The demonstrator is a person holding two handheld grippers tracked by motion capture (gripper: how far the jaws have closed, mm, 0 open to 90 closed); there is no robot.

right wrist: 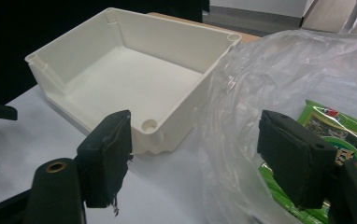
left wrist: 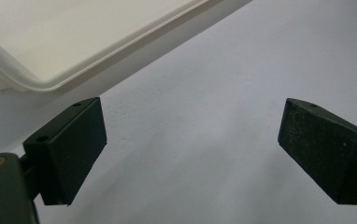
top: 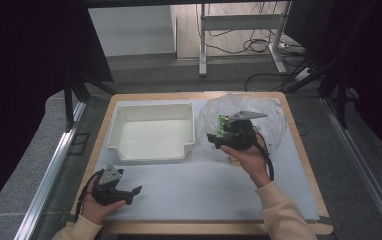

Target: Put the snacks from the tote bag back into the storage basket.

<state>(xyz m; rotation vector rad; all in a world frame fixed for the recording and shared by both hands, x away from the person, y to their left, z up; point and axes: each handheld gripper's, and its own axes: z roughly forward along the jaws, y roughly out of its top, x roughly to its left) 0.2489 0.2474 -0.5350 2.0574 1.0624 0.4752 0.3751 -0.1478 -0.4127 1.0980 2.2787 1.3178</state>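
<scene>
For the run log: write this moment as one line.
left gripper: open, over bare table | right gripper: open, at clear plastic bag holding green packet | empty white plastic bin: beside bag

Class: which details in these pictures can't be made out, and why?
- Packet in the bag: print blurred by plastic, cut off by the right gripper view's edge.
- Bag's contents, high view: hidden under the right gripper.
- Bin, left gripper view: cropped to a corner.

Dim room, lit tabletop (soft shadows), sharp focus
</scene>
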